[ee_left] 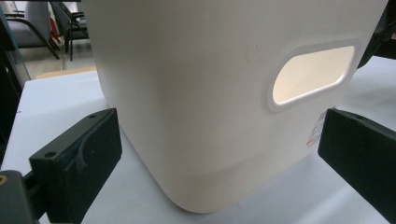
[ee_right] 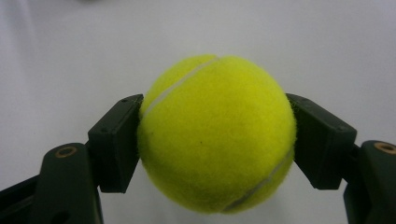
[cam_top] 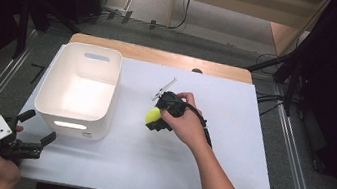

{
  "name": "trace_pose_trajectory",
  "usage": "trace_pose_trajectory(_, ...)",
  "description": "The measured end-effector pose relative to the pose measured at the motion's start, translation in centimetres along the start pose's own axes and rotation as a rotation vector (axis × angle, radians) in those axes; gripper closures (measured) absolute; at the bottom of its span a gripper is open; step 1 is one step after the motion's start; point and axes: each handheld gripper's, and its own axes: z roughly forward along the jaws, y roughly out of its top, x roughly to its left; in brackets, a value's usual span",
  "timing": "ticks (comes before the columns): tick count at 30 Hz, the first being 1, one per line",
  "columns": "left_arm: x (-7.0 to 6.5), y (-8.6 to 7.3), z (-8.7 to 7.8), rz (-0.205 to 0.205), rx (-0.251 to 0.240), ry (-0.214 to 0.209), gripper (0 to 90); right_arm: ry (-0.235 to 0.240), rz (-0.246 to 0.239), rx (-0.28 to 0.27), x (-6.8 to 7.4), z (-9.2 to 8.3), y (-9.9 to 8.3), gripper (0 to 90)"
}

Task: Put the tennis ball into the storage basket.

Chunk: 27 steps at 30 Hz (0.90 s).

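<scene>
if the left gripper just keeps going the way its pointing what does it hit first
Most likely the white bin. In the left gripper view the left gripper has its open jaws standing either side of the bin's rounded near corner, beside the handle cutout. The gap looks short, though depth is hard to judge.

One white bin (cam_top: 78,92), one tennis ball (cam_top: 152,116), and two grippers: left (cam_top: 35,130), right (cam_top: 154,121).

Glowing bright from overhead across the white table (cam_top: 154,173); falling into blackness left and right. Blowing out inside the white bin (cam_top: 78,91). Blurring softly up close on the tennis ball (ee_right: 217,135).
</scene>
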Motion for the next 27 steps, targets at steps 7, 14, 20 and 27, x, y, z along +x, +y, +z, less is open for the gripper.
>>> trace_pose_trajectory(7,0.0,0.0,0.0,0.0,-0.002,-0.001,0.0,-0.001,-0.013,0.006,0.4,-0.3,0.8,24.0)
trace_pose_trajectory(14,0.0,0.0,0.0,0.001,0.002,-0.001,0.0,0.004,-0.03,0.003,0.6,-0.6,1.3,24.0)
trace_pose_trajectory(20,0.0,0.0,0.0,0.005,0.003,-0.002,0.0,0.005,-0.023,0.002,0.6,-1.0,1.6,24.0)
trace_pose_trajectory(27,0.0,0.0,0.0,0.004,0.004,-0.002,0.0,0.015,-0.041,0.007,0.9,-1.2,2.3,24.0)
